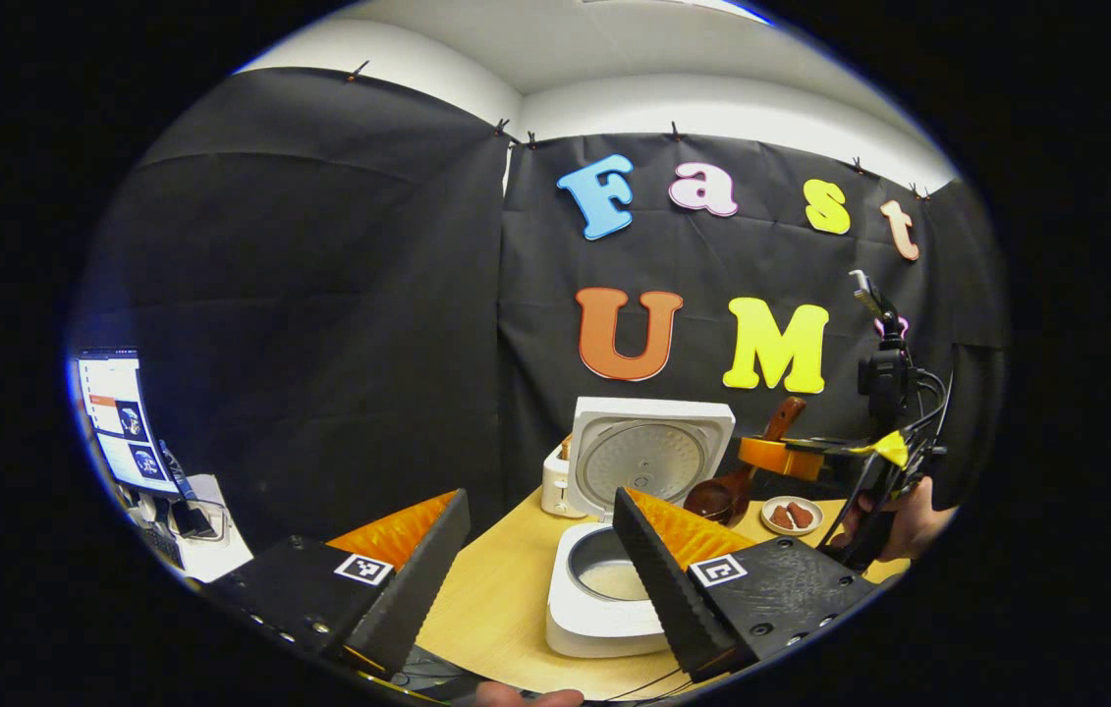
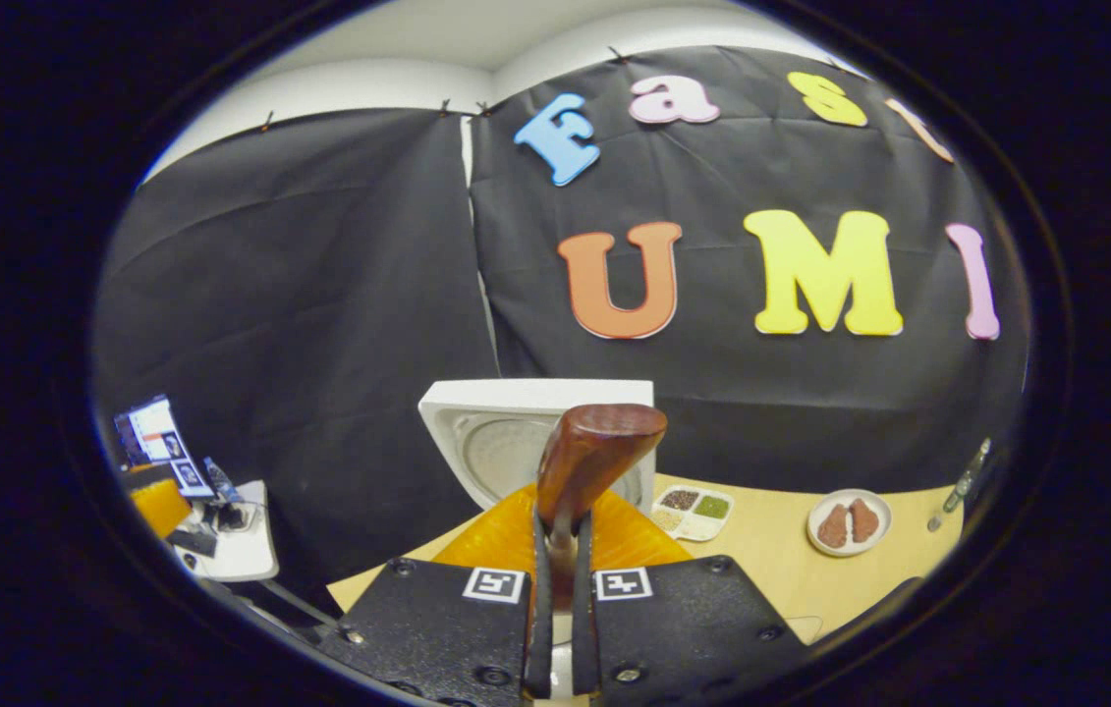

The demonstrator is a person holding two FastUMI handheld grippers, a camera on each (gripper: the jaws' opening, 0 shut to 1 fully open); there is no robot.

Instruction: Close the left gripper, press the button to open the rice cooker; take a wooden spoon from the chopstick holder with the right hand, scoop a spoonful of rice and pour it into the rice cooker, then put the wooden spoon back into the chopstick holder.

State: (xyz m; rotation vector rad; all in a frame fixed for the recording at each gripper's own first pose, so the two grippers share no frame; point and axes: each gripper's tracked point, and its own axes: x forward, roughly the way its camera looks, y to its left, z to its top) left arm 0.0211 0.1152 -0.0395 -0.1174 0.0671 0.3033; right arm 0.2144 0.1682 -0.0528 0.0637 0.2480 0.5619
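Note:
The white rice cooker (image 1: 604, 619) stands on the wooden table with its lid (image 1: 653, 454) up; pale rice (image 1: 616, 581) lies in the inner pot. My left gripper (image 1: 540, 501) is open in front of it, one finger either side of the view, nothing between them. To the cooker's right, a hand holds my right gripper (image 1: 763, 458), shut on the handle of a brown wooden spoon (image 1: 714, 499) whose bowl hangs low beside the lid. In the right gripper view the spoon (image 2: 599, 447) rises from my shut right gripper (image 2: 563, 525), with the lid (image 2: 476, 427) behind it.
A white box-shaped holder (image 1: 557, 483) stands left of the lid. A small plate (image 2: 848, 522) of brown pieces and a divided tray (image 2: 697, 511) of grains sit at the back right. Off the table's left is a side stand with a monitor (image 1: 118, 420).

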